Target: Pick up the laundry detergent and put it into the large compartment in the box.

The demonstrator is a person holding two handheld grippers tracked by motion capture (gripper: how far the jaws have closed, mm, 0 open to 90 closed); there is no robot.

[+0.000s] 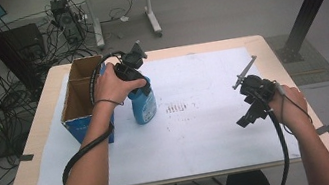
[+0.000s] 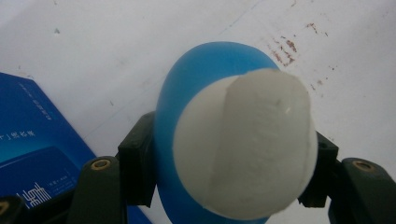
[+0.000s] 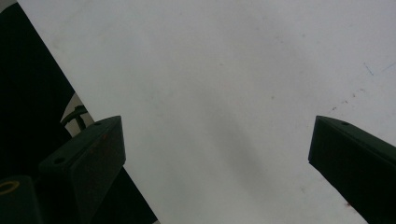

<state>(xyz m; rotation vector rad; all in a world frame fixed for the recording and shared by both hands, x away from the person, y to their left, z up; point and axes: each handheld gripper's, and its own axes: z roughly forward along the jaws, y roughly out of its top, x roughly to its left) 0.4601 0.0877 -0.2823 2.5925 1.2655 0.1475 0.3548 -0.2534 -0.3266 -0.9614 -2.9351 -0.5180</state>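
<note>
Beside the open brown-and-blue cardboard box [image 1: 83,98] at the left of the table, my left gripper [image 1: 133,77] came down from above on the blue plastic bottle with the white cap [image 1: 144,105], its jaws pinching the bottle just under the cap so that it stood upright on the white paper sheet [image 1: 209,130]. I judged that a grip that high suited lifting the bottle straight up and over the box wall, since the box stood just beside it with its flaps open. In the left gripper view the bottle's white cap [image 2: 243,144] bulged toward the camera between the two black jaws, and a corner of the blue box [image 2: 37,154] lay at the lower left. My right gripper [image 1: 254,103] hung well apart over the right side of the sheet, jaws spread wide with nothing between them; in the right gripper view they framed bare white paper [image 3: 210,93], which looked to me like a hand kept out of the way. Much was hard to read: my left hand [image 1: 113,86] covered the bottle's neck from above, the box's inside was in shadow, and I could not tell whether anything lay in it. Print on the bottle's label and the faint brownish marks on the paper [image 1: 176,107] were too small to make out.
</note>
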